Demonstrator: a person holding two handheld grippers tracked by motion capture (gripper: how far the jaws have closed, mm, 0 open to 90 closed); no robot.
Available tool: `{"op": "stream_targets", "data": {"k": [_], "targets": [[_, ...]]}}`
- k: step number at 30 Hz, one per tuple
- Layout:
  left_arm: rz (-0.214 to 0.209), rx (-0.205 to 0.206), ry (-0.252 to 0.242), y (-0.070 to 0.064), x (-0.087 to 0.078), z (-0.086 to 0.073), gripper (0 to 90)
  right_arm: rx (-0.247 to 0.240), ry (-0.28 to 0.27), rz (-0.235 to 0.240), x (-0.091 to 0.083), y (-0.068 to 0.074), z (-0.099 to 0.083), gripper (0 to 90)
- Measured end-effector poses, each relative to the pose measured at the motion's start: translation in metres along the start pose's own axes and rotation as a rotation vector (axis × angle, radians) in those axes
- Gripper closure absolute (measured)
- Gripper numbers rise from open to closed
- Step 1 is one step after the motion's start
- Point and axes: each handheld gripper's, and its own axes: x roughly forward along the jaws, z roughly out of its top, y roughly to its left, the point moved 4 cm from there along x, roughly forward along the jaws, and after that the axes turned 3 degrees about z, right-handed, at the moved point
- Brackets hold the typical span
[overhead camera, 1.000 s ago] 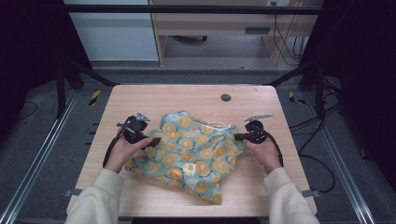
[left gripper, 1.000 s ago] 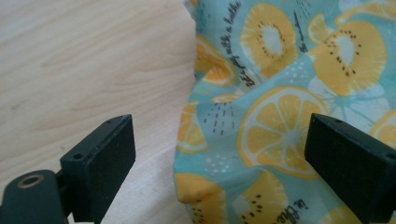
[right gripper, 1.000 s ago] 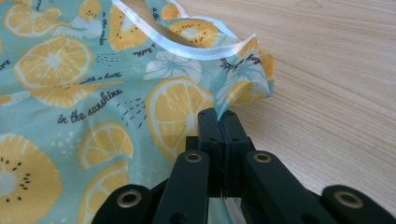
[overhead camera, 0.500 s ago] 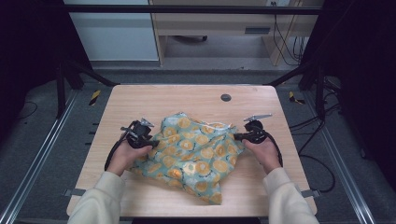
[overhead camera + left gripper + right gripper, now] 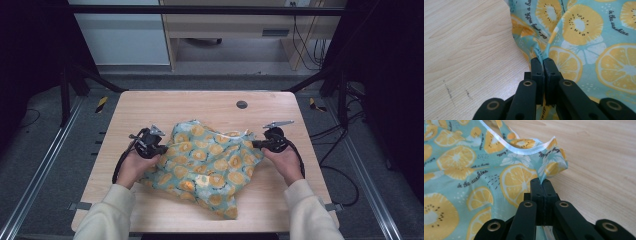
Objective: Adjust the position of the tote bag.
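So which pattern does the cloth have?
Turquoise cloth printed with yellow citrus slices; clearest in the left gripper view.

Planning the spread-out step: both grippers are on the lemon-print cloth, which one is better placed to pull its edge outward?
Right, marginally. The right gripper is shut on a free corner by the white-trimmed hem of the lemon-print cloth, with bare table beyond. The left gripper is shut on a bunched fold, likely harder to draw flat.
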Motion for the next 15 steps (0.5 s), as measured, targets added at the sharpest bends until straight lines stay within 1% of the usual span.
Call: {"op": "stream_targets", "data": {"k": [2,5,6,10,15], "targets": [[0.003,0.000,-0.008,0.000,-0.001,0.000,88.7,-0.022,-0.012,-0.007,-0.005,0.003,0.005,90.0],[0.015,0.005,-0.019,0.000,-0.004,0.001,88.9,-0.027,-0.025,-0.010,-0.011,0.005,0.009,90.0],[0.020,0.005,-0.028,0.000,-0.005,0.002,89.0,-0.037,-0.028,-0.012,-0.013,0.005,0.011,90.0],[0.030,0.009,-0.038,0.001,-0.009,0.002,89.1,-0.047,-0.038,-0.015,-0.020,0.006,0.014,90.0],[0.047,0.016,-0.070,0.001,-0.017,0.003,89.3,-0.053,-0.053,-0.013,-0.027,0.008,0.017,90.0]]}}
